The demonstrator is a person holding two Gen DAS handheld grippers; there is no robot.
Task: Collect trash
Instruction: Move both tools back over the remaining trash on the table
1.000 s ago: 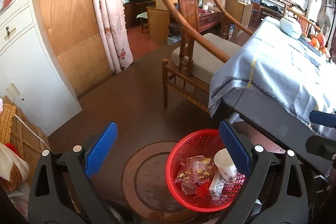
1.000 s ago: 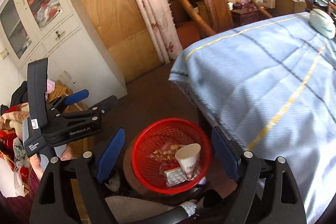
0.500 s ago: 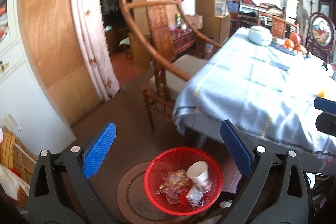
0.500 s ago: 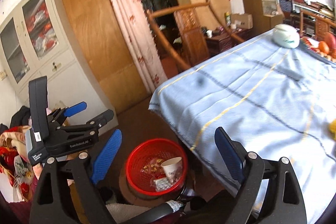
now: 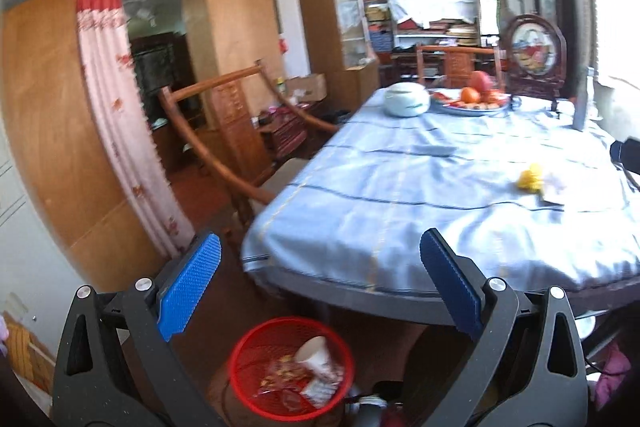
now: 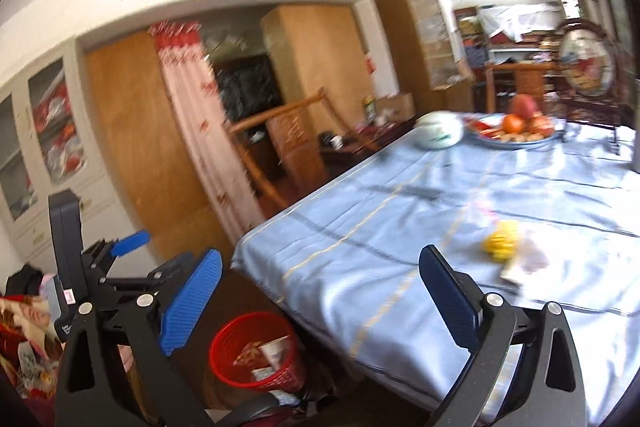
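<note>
Right claw (image 6: 320, 295) opening (nothing between), above basket (image 6: 256, 355).

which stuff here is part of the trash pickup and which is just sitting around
Job: red basket holding a paper cup and wrappers; yellow crumpled scrap and wrapper beside it on the tablecloth.

Just there: fruit plate, white pot, wooden chair, curtain.

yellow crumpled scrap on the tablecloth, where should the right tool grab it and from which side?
Judgement only: take the yellow scrap across its bunched middle, coming from above and the near table edge. It sits as a small raised lump on the blue tablecloth, so there's height to pinch. Pale flat wrappers lie close on its right, so stay off that side. The right tool is empty, its jaws opening.
</note>
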